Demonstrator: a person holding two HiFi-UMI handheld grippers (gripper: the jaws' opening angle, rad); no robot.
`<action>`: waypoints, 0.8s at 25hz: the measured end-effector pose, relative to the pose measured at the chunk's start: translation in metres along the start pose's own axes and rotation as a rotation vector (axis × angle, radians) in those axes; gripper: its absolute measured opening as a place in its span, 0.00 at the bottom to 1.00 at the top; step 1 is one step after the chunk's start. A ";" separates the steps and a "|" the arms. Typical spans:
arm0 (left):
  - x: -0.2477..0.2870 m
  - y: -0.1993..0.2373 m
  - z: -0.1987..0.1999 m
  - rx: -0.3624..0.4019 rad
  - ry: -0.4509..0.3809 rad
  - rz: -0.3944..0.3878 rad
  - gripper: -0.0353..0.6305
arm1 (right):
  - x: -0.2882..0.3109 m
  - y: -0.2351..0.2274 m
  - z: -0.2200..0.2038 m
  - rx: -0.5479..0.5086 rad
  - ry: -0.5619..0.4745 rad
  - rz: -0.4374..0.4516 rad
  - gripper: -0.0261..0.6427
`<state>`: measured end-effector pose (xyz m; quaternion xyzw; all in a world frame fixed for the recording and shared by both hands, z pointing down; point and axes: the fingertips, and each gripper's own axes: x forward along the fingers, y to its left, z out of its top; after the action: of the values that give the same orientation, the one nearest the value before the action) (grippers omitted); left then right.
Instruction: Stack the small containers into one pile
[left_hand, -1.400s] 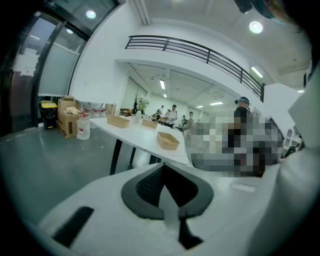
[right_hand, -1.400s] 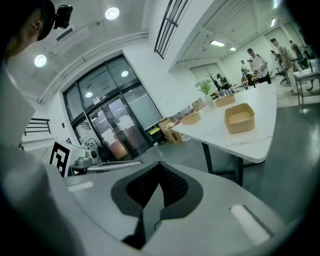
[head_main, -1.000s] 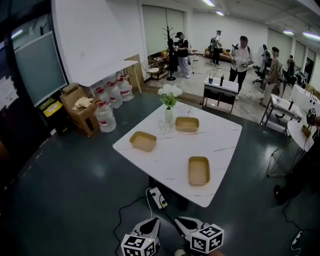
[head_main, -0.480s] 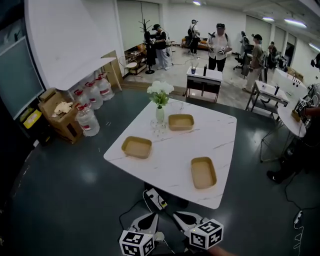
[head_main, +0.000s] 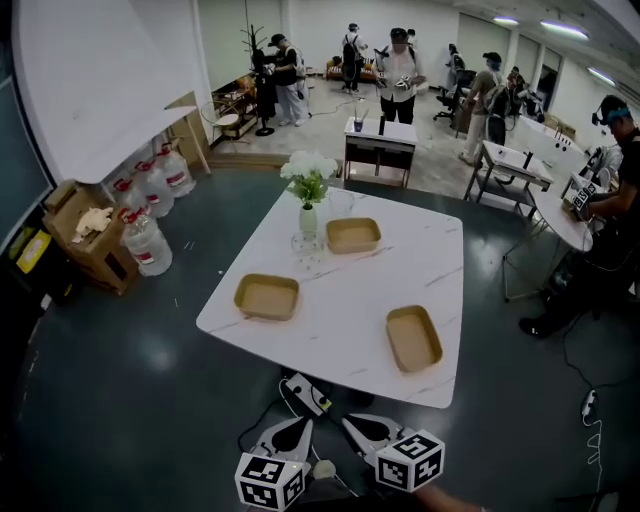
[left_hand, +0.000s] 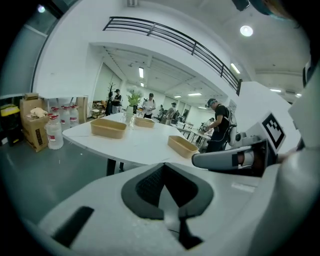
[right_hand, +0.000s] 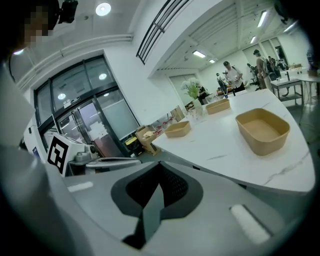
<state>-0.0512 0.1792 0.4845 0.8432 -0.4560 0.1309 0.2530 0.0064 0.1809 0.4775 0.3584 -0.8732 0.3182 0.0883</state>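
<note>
Gripper views alone show left claw (left_hand: 164, 181), right claw (right_hand: 159, 182) closed.

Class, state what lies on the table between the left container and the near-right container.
Nothing: the head view shows only bare tabletop between the left container and the near-right container. The flower vase stands farther back, beside the far container.

Three containers (head_main: 267, 297) spread apart on white table (head_main: 345, 298).

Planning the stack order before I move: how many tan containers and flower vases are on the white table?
Tan containers: 3
Flower vase: 1
Total: 4
</note>
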 end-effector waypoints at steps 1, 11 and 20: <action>0.000 0.004 0.001 0.005 -0.003 -0.006 0.04 | 0.003 0.000 0.000 0.006 -0.005 -0.011 0.03; 0.023 0.015 0.004 0.014 0.044 -0.093 0.04 | 0.006 -0.026 0.015 0.032 -0.041 -0.144 0.03; 0.062 0.020 0.035 0.030 0.029 -0.076 0.04 | 0.004 -0.089 0.062 -0.013 -0.090 -0.227 0.03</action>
<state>-0.0346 0.1072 0.4893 0.8617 -0.4177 0.1401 0.2516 0.0691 0.0924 0.4744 0.4684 -0.8322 0.2838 0.0869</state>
